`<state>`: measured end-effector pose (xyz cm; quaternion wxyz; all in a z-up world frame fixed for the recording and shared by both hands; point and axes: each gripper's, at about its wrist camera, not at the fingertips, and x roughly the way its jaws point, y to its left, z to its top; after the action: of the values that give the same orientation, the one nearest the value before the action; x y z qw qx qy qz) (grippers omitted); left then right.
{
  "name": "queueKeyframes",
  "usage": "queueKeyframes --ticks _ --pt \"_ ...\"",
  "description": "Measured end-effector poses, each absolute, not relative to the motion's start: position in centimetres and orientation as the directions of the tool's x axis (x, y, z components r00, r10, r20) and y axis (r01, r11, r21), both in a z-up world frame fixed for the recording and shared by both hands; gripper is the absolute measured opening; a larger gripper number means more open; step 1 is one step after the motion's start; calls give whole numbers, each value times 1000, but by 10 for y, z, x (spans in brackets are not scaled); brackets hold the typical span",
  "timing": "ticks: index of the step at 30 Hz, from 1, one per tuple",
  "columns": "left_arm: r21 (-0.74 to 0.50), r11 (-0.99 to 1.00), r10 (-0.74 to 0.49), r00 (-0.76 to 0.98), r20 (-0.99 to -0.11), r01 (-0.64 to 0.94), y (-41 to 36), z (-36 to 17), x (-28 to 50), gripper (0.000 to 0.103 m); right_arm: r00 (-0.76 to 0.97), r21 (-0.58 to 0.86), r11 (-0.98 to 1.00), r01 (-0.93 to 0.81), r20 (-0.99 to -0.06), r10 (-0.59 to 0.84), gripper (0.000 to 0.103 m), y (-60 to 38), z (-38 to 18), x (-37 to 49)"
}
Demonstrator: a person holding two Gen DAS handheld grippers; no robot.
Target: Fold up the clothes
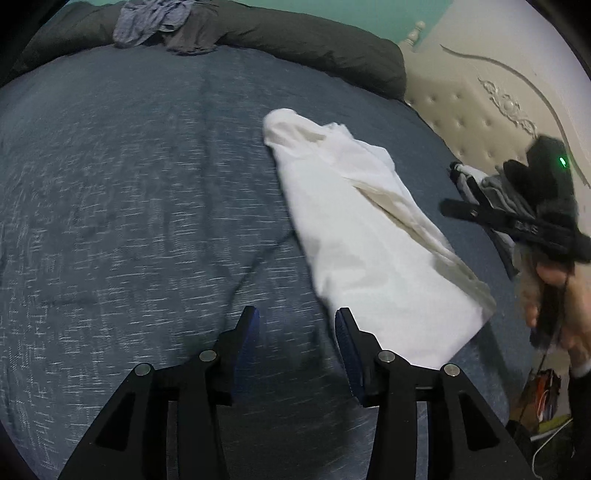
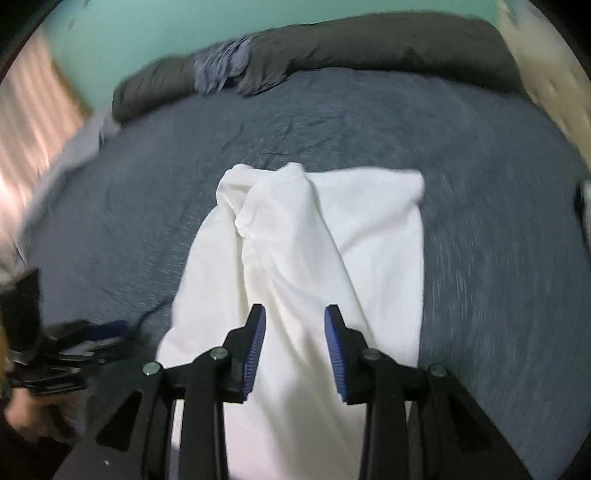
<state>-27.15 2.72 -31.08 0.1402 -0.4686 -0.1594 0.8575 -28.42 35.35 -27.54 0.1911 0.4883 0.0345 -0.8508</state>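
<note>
Bare blue bedspread point(image 1: 129, 203) lies open left of the white garment point(image 1: 362, 221); crumpled clothes point(image 1: 155, 22) crowd the far edge.

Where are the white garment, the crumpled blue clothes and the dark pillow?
white garment point(image 2: 295, 240): right wrist view, middle of the cloth.
crumpled blue clothes point(image 1: 147, 20): left wrist view, middle of the heap.
dark pillow point(image 1: 314, 40): left wrist view, upper face.

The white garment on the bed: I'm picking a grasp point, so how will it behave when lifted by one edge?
The white garment will probably drape and sag, since it already lies in soft folds. It looks thin and light. Its folded layers may slide apart on the blue bedspread.
</note>
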Motion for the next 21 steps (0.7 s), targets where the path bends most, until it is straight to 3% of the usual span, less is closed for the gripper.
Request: queueKeyframes --ticks 5,13,14,15,16,21 --pt "-432 -899 399 -535 -745 -69 3 -319 -262 50 -440 -54 -877 477 -879 -185 33 311 -291 -303" --pt "-487 -873 423 -538 -729 -28 -27 -341 -257 53 -422 -183 -810 557 -903 -86 32 286 -323 -327" --pt "-491 -871 425 -541 -725 -26 -28 -342 -257 53 -427 -196 -810 553 -901 -74 28 288 -324 -330" --pt "-496 -868 429 -544 -721 -27 -29 -343 -258 53 -434 -212 -808 550 -899 -59 15 289 -325 -332" --pt "-497 -867 431 -546 -719 -30 -29 -343 -258 53 -440 -227 -806 546 -897 -46 11 291 -325 -334" --pt "-509 -859 451 -543 -708 -49 -25 -342 -258 53 -476 -187 -871 454 -877 -59 6 320 -309 -354"
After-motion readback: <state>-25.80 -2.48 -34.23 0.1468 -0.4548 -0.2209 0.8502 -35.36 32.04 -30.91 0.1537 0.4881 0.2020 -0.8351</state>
